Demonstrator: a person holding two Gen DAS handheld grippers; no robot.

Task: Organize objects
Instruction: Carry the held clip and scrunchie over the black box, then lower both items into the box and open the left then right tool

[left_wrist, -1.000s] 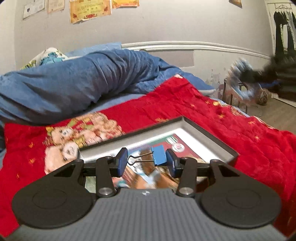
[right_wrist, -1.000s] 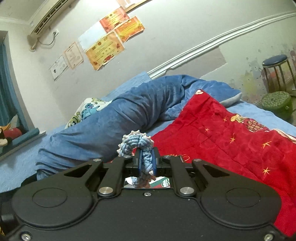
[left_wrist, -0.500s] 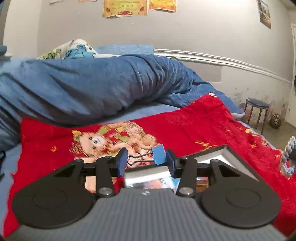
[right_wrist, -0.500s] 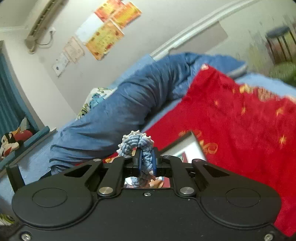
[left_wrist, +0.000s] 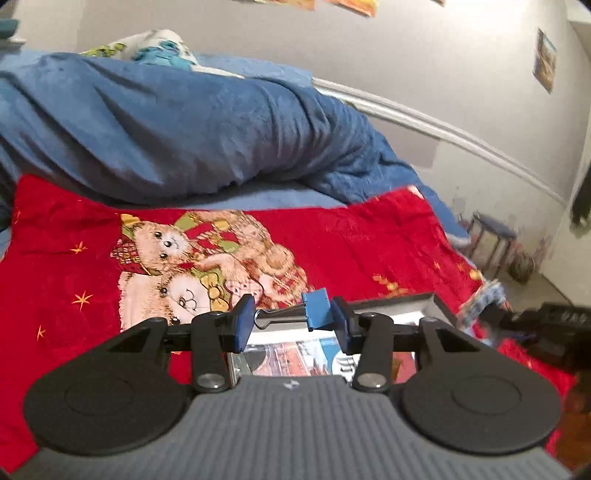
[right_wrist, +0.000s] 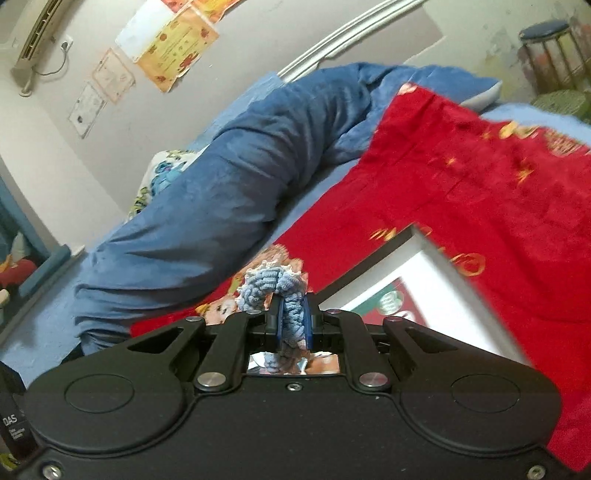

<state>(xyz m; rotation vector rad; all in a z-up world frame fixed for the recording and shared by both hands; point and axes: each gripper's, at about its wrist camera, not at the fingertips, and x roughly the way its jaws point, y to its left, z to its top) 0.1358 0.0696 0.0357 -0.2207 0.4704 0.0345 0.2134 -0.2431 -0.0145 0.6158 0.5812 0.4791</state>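
I have two claws up, one item in each. Left claw is clamped on one blue binder clip, held sideways: blue body against the right pad, wire handles against the left pad. Right claw is squeezed narrow on one blue-grey crocheted scrunchie; the loop sticks up above the pads and a bit hangs below them. From the left camera I also see that right claw at the right edge with the scrunchie, blurred. Both claws hang above one box with a dark rim and white inner walls, lying on the red blanket; the printed items inside it are too blurred and hidden for me to count. Blanket print shows two teddy bears. One rolled blue duvet lies across the bed behind the blanket, one patterned pillow behind that. One stool stands by the wall, with one green round basket near it. I count four papers on the wall in the right camera, and one air conditioner.
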